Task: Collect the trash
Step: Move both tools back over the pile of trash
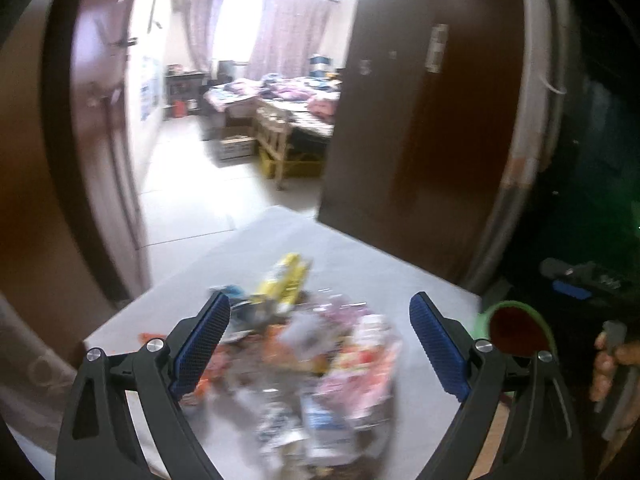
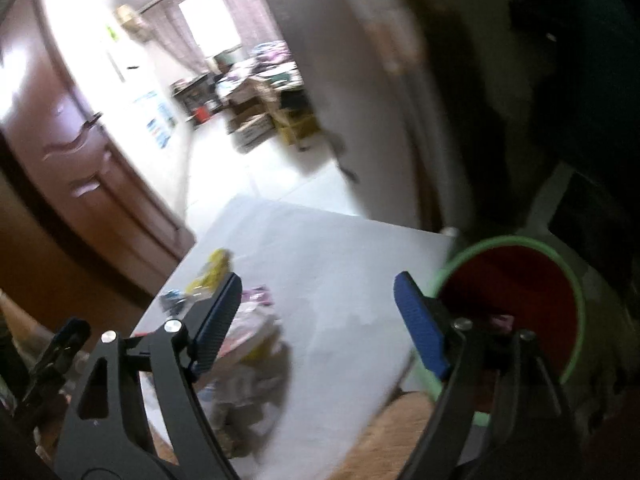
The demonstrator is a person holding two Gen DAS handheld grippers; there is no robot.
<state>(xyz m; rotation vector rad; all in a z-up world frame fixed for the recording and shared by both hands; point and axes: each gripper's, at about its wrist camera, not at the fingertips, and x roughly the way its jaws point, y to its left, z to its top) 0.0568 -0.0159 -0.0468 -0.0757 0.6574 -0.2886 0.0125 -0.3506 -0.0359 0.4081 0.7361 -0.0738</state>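
A pile of trash [image 1: 316,356], mixed wrappers and clear plastic, lies on a pale grey table [image 1: 360,256]. A yellow wrapper [image 1: 286,278] sits at its far side. My left gripper [image 1: 320,316] is open and empty, its jaws wide on either side of the pile, just above it. A green-rimmed bin [image 1: 516,328] with a dark red inside stands off the table's right edge. In the right wrist view my right gripper [image 2: 318,286] is open and empty over the table [image 2: 340,264], with the trash [image 2: 248,340] at its left and the bin [image 2: 516,304] at its right.
A brown door [image 1: 424,120] stands beyond the table on the right and another door [image 1: 100,120] on the left. Between them an opening shows a bedroom with a bed [image 1: 288,96] and boxes. The person's right hand [image 1: 612,360] is at the right edge.
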